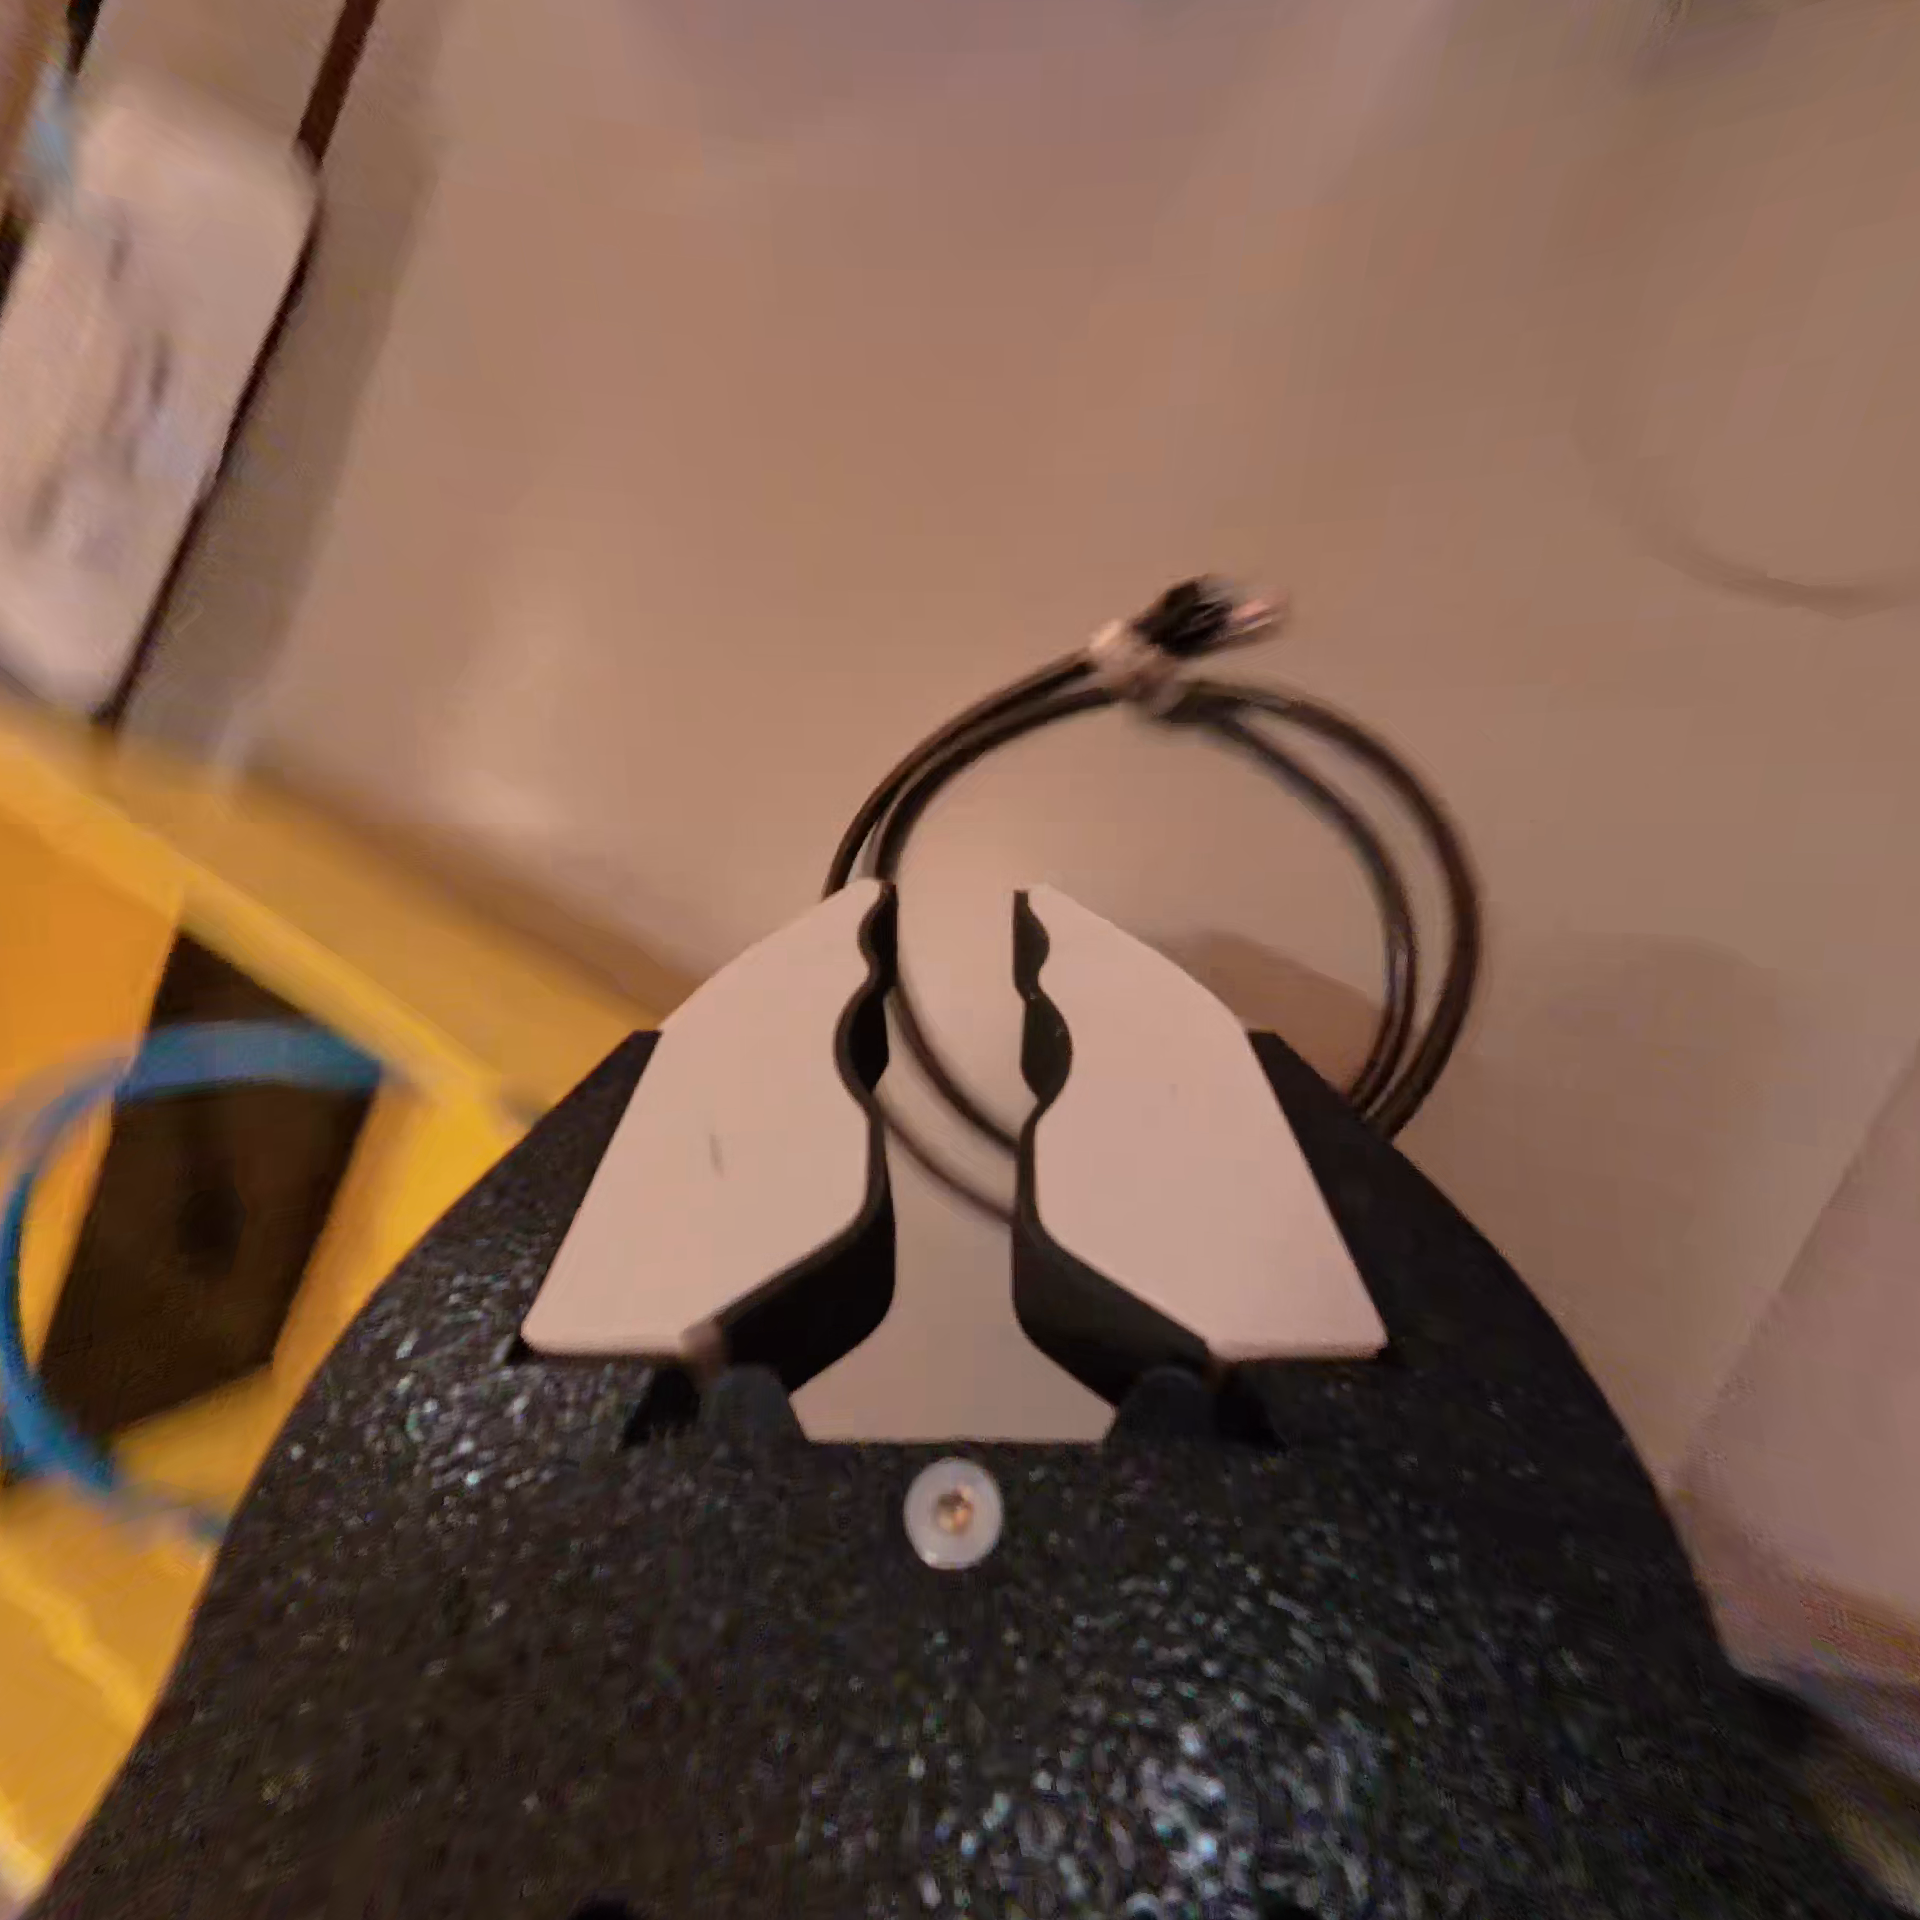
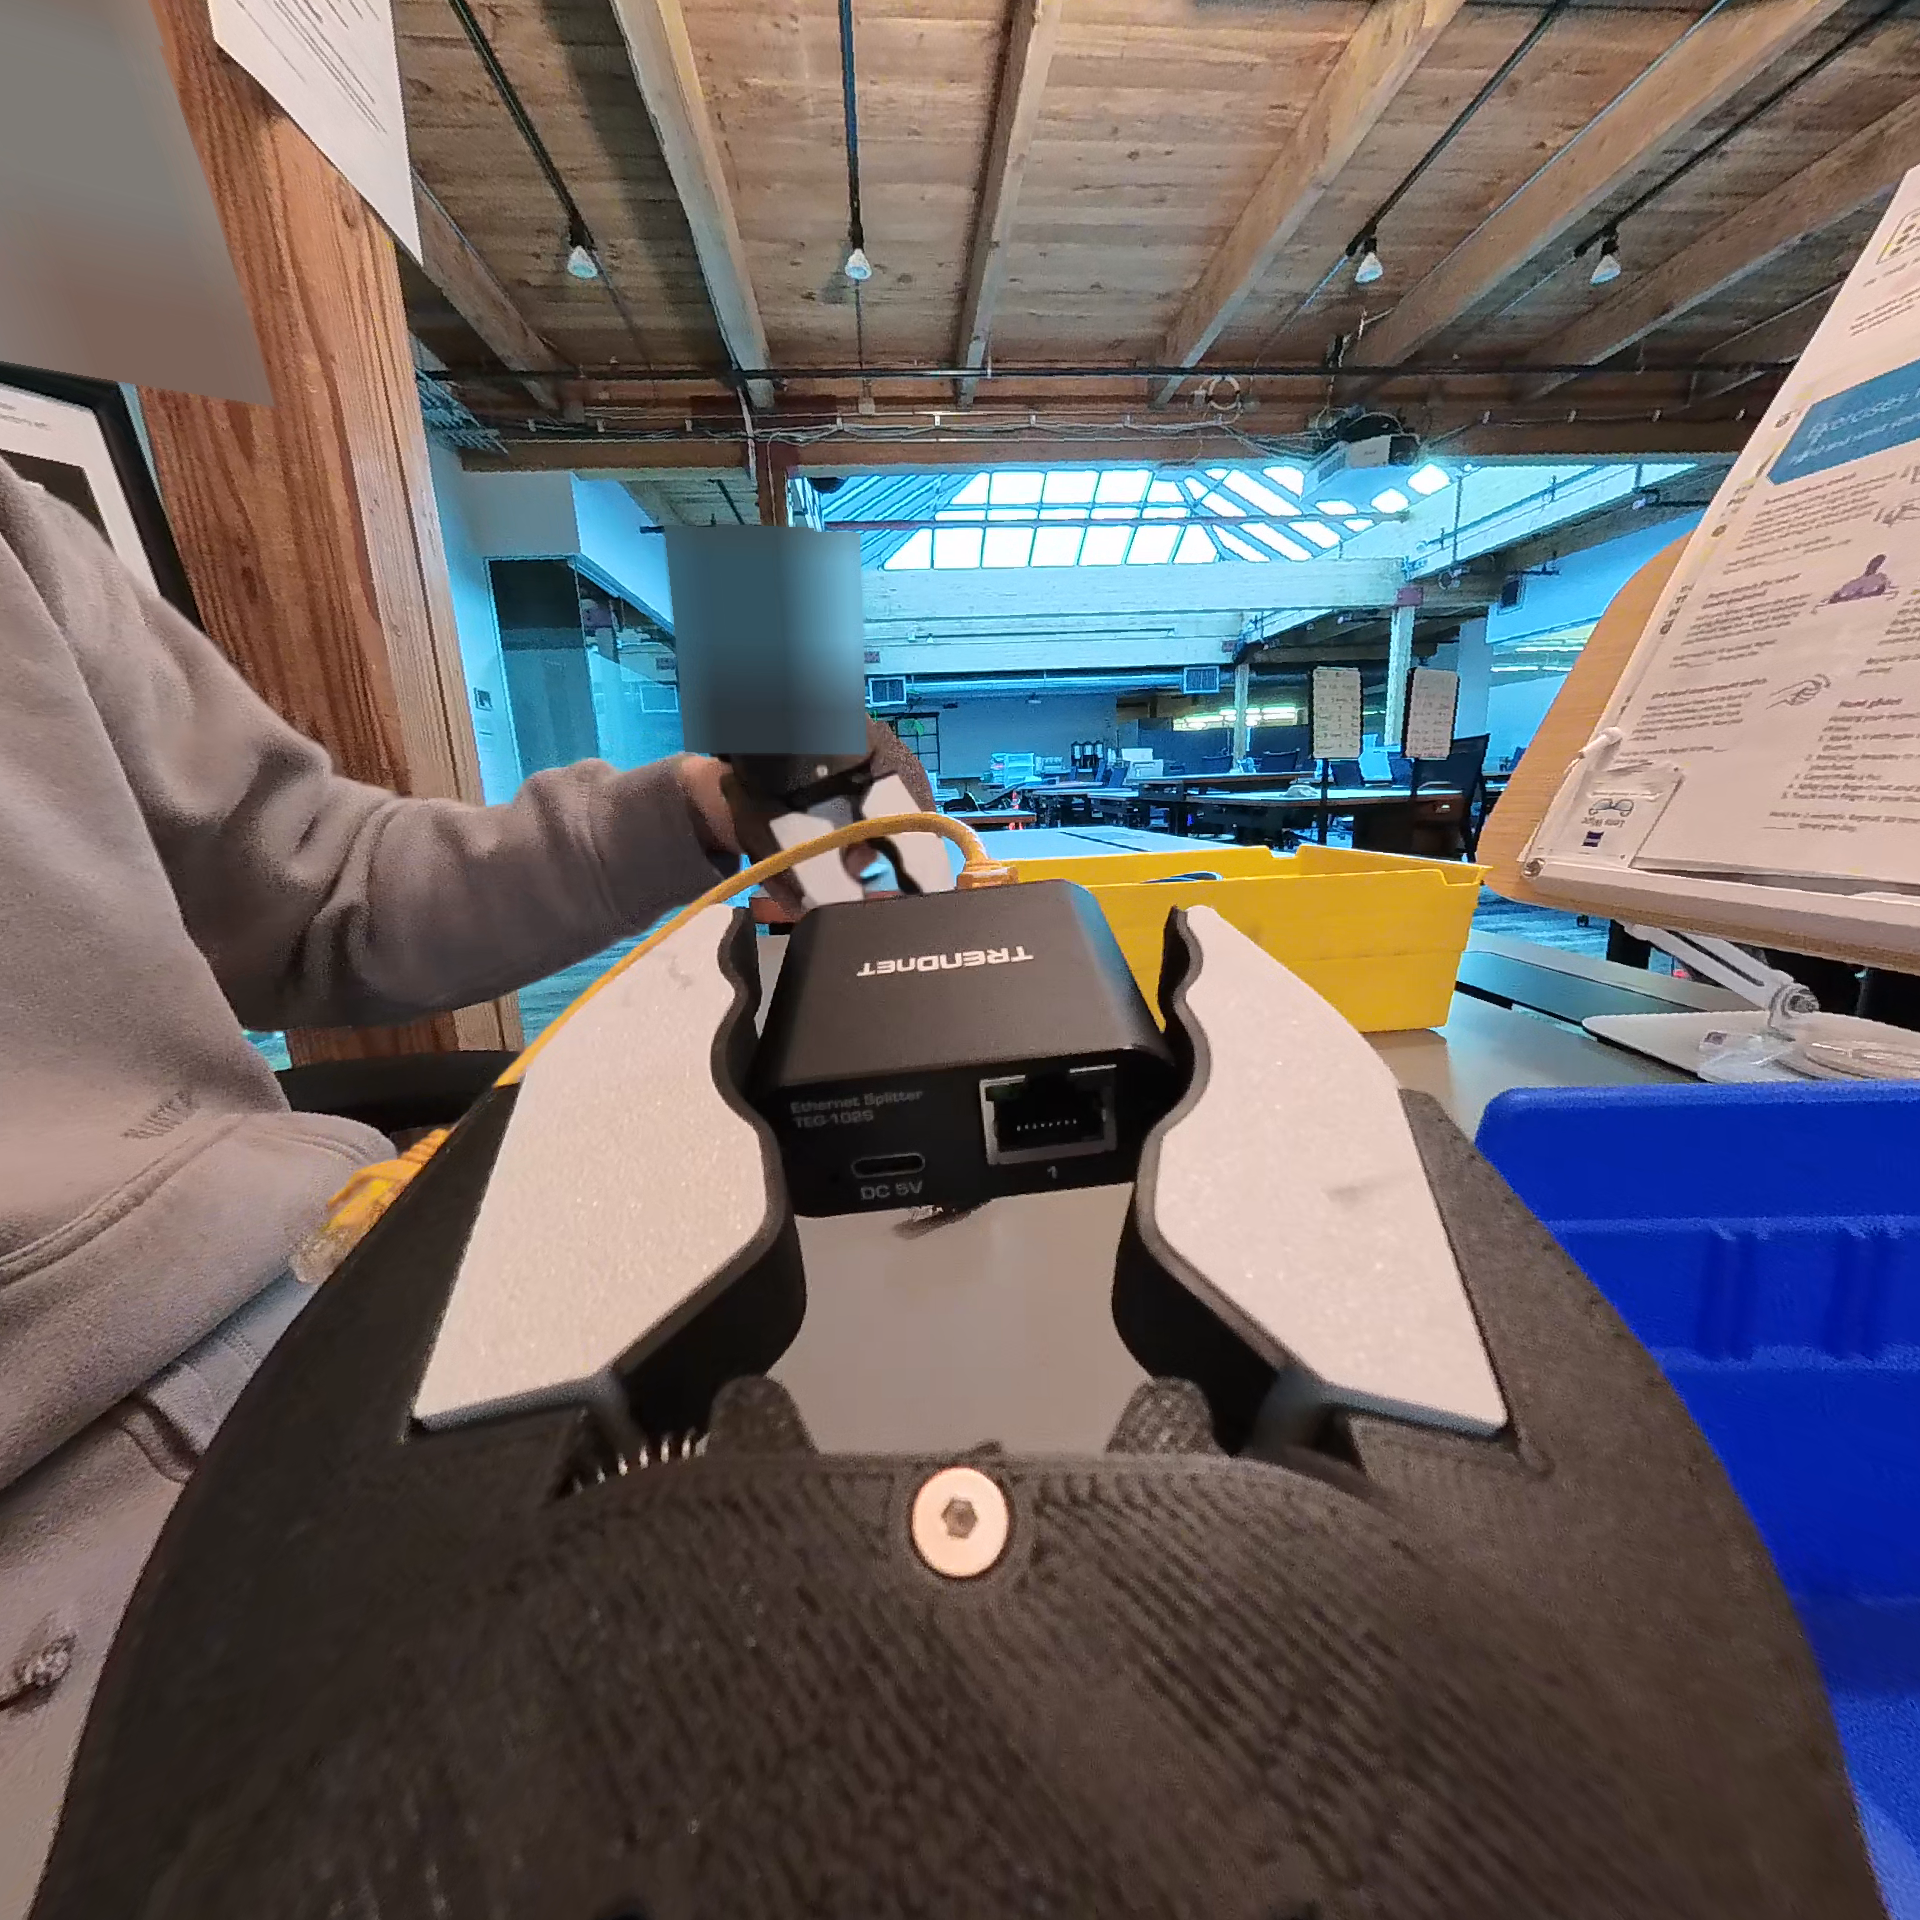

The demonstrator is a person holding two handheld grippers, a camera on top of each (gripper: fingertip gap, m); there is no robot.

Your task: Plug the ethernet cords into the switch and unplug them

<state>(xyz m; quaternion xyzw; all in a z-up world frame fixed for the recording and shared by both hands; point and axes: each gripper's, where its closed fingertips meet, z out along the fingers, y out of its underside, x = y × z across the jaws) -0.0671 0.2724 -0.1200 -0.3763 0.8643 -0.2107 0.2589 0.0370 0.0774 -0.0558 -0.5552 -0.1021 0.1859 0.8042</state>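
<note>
The right tool [image 2: 961, 1023] clamps the black switch [image 2: 951, 1029] by its sides, lifted above the bench [image 2: 1538, 1023], its empty port [image 2: 1049, 1117] facing the camera. A yellow ethernet cord [image 2: 665, 935] arcs from the switch's far end, at about 12 o'clock, down to a loose plug at 8 o'clock. The left tool [image 1: 951, 909], jaws apart and empty, points at a coiled black cord [image 1: 1392, 894] on the bench; blur makes its plug hard to read. A yellow bin [image 1: 312, 935] with a blue cord [image 1: 239, 1049] sits at 9 o'clock. The task appears mid-way: next likely calls for gripping a plug and aligning it squarely with the open port.
</note>
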